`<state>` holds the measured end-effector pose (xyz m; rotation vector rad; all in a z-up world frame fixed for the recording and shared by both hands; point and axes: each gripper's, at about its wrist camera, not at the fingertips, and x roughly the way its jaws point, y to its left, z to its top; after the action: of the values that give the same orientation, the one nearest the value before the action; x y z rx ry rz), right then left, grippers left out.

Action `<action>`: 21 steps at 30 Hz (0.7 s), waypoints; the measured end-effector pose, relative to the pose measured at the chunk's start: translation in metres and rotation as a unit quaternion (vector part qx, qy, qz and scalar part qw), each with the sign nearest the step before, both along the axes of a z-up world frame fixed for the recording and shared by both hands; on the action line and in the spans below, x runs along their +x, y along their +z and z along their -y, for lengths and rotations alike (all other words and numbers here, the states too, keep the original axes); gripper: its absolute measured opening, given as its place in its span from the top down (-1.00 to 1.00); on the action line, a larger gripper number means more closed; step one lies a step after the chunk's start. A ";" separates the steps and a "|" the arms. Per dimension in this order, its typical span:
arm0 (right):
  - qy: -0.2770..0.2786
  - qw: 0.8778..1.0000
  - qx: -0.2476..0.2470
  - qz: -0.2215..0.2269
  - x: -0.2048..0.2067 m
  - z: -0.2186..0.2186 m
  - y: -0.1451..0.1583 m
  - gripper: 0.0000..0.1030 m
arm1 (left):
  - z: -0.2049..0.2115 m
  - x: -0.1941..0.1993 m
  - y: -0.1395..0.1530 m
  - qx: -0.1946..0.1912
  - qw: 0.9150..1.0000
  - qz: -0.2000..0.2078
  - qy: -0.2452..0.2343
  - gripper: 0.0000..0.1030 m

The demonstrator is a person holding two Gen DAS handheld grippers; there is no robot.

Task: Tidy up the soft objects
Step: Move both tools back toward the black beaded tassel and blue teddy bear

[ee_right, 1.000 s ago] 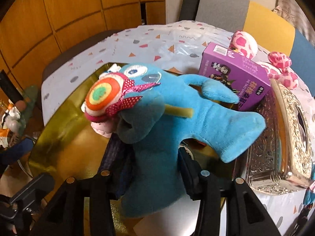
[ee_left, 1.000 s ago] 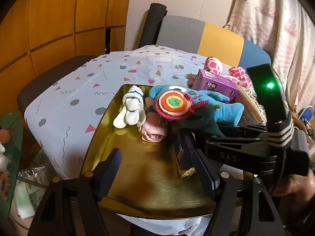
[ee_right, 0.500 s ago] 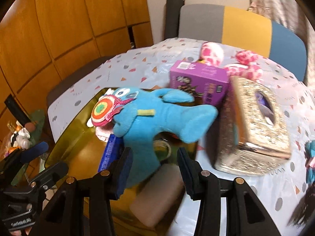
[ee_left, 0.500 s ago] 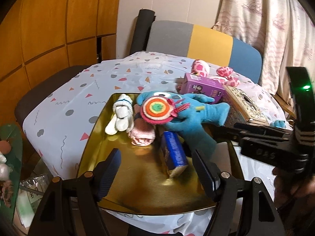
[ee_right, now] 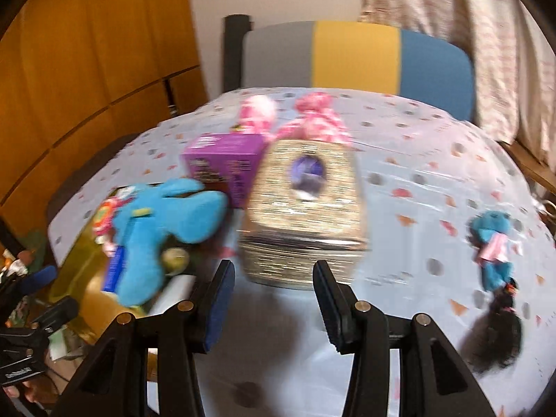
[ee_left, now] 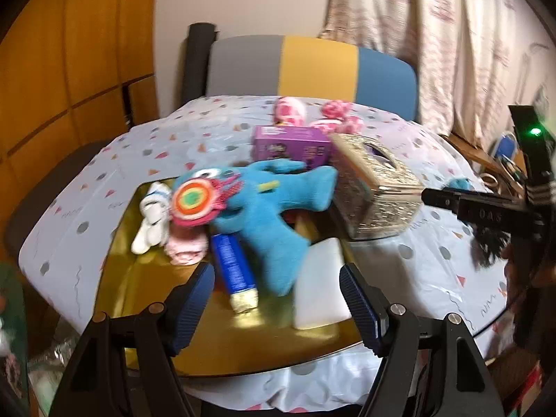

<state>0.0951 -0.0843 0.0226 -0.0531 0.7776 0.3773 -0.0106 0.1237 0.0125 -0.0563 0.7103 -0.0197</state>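
Observation:
A blue plush monster (ee_left: pixel 267 215) with a rainbow disc face lies on the gold tray (ee_left: pixel 146 299), over a blue tube (ee_left: pixel 231 264); it also shows in the right wrist view (ee_right: pixel 156 229). White socks (ee_left: pixel 151 219) and a pink cloth (ee_left: pixel 186 250) lie beside it. My left gripper (ee_left: pixel 276 300) is open and empty above the tray's near part. My right gripper (ee_right: pixel 272 307) is open and empty, back from the silver tissue box (ee_right: pixel 305 208). A small blue-and-pink doll (ee_right: pixel 493 246) and a black plush (ee_right: pixel 493 330) lie on the table at right.
A purple box (ee_left: pixel 290 147) and pink spotted plush toys (ee_left: pixel 312 118) sit behind the tray. A white pad (ee_left: pixel 319 281) leans on the tray's right rim. A grey, yellow and blue chair back (ee_left: pixel 312 66) stands behind the table. Curtains hang at right.
My right gripper has let go of the blue plush monster, left it on the tray, and pulled back to the right. My left gripper has drawn back from the tray.

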 end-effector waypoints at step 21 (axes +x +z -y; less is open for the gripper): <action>-0.411 0.908 0.082 -0.008 0.016 0.263 -0.029 0.08 | 0.111 0.029 -0.008 0.046 0.989 -0.027 -0.141 -0.46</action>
<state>0.1114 -0.3473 -0.0066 0.4299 0.7149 -0.3653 0.0185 0.0123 0.0044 0.1325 0.7688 -0.2578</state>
